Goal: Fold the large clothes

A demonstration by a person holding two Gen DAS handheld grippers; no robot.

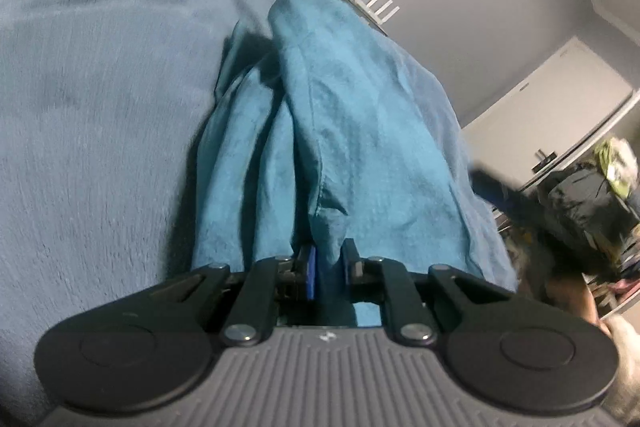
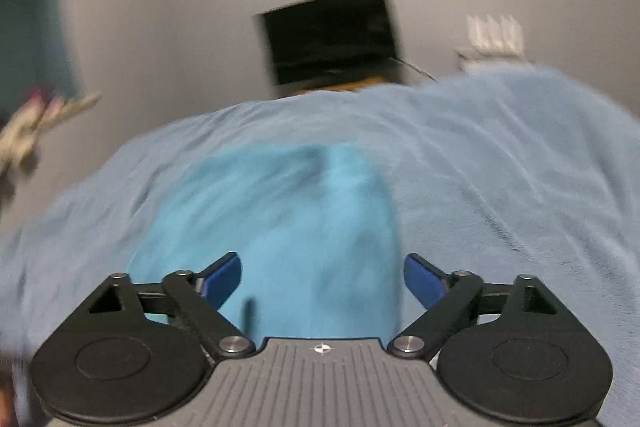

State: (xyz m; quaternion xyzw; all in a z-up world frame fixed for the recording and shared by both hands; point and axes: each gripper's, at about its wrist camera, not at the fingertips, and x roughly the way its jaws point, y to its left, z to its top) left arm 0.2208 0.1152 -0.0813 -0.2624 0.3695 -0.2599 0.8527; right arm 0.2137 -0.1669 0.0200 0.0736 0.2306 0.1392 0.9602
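**Left gripper pinching teal garment; right gripper free above it**

Nearest the left wrist camera: the left gripper [image 1: 327, 267], jaws clenched on a gathered edge of the large teal woven garment [image 1: 320, 131]. Cloth is bunched between the blue-padded fingers [image 1: 309, 269] and runs away from them in long ridges and folds, lifted clear near the grip, draping toward the far end. Beneath and to the left lies the pale blue fleece blanket [image 1: 92, 87] covering the bed.

Right wrist camera, heavily motion-blurred: the right gripper [image 2: 322, 281] has its jaws spread wide, nothing between them. The teal garment [image 2: 280, 219] sits directly below and ahead, flat on the blanket [image 2: 500, 155]. Whether the fingertips touch cloth cannot be told through the blur.

Further off: a dark rectangular screen [image 2: 332, 35] against the grey wall [image 2: 160, 7]; a heap of dark clothing [image 1: 580, 203] at the right edge of the left view.

Risks, as judged:
- Only one hand holds. Pulling now would drag the garment into a rope, not a fold.
- The grip takes several bunched layers; one could slip out and skew the edge.
- The fleece looks grippy; dragged cloth may snag and wrinkle.
- The right gripper, moving fast, may close on the blanket along with the garment.
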